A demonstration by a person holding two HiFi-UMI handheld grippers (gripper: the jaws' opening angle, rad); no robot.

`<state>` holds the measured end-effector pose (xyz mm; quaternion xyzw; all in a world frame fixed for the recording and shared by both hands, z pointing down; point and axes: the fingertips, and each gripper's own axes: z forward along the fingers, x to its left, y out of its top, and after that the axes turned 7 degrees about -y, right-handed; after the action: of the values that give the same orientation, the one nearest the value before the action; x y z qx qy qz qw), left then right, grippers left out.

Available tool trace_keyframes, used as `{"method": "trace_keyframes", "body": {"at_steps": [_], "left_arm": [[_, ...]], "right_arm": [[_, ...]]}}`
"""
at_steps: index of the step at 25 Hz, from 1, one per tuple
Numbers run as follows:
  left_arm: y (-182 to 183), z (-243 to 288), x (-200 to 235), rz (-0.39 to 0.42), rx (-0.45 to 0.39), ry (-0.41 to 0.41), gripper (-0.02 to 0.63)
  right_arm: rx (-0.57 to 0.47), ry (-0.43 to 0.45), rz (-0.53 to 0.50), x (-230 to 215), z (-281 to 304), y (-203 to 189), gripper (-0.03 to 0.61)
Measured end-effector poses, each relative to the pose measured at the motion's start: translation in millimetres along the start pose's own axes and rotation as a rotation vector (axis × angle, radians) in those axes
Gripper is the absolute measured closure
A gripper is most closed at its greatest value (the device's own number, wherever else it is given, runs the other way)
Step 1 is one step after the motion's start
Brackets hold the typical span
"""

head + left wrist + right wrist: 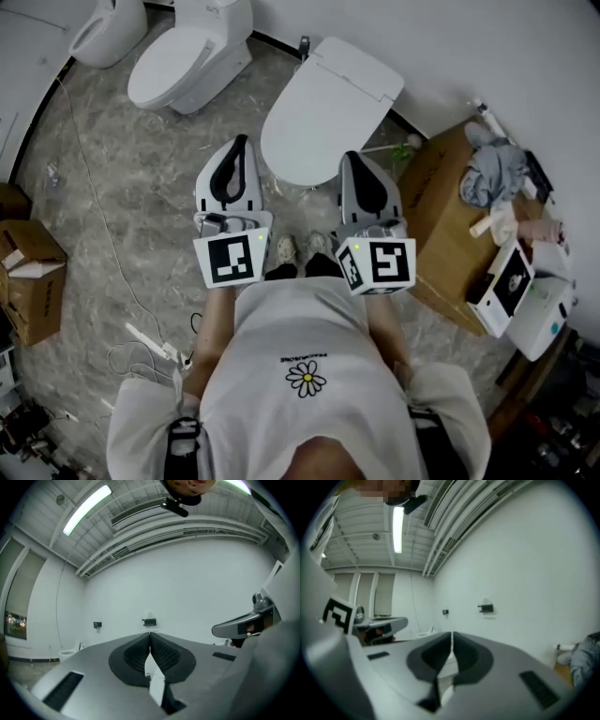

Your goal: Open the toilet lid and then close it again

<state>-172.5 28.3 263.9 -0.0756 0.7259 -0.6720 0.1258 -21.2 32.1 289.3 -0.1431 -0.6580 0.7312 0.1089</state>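
The white toilet [323,112] stands just ahead of me with its lid down flat. In the head view my left gripper [241,142] hangs level by the lid's near left edge, jaws shut and empty. On the other side, my right gripper [349,159] reaches over the lid's near right edge, also shut with nothing in it. I cannot tell whether either tip touches the lid. The left gripper [150,634] in its own view points at the bare white wall. The right gripper [451,633] in its own view faces the wall too, pads together.
Two more white toilets [187,56] [108,28] stand at the far left. A cardboard box [441,202] with a grey cloth [492,173] sits close on the right, a white device [534,314] beyond it. Cardboard boxes [33,277] and a floor cable [112,244] lie left.
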Motion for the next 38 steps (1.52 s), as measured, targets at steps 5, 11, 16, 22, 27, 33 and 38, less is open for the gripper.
{"method": "trace_keyframes", "body": {"at_steps": [5, 11, 16, 22, 27, 33, 38], "left_arm": [[-1.7, 9.7, 8.5, 0.013, 0.024, 0.004, 0.591], [-14.8, 26.9, -2.4, -0.033, 0.060, -0.055, 0.589], [-34.6, 44.5, -7.2, -0.057, 0.062, -0.073, 0.570], [-136.1, 73.5, 1.4, -0.087, 0.164, -0.115, 0.438], [-237.5, 101.9, 4.0, -0.081, 0.215, -0.141, 0.399], [-358.0, 80.5, -6.8, -0.121, 0.304, -0.184, 0.362], [-449.5, 37.8, -34.9, -0.135, 0.448, -0.308, 0.333]], "right_arm": [[-0.022, 0.040, -0.077, 10.0, 19.6, 9.9, 0.546], [-0.007, 0.079, -0.064, 7.5, 34.3, 8.1, 0.546], [0.040, 0.073, -0.017, -8.5, 49.7, -16.3, 0.536], [0.159, 0.070, 0.026, -28.3, 91.1, -107.4, 0.402], [0.252, 0.051, 0.057, -50.5, 120.7, -197.2, 0.382], [0.407, 0.045, -0.041, -53.2, 112.7, -307.5, 0.339], [0.512, 0.016, 0.012, -45.5, 93.1, -397.9, 0.336]]}}
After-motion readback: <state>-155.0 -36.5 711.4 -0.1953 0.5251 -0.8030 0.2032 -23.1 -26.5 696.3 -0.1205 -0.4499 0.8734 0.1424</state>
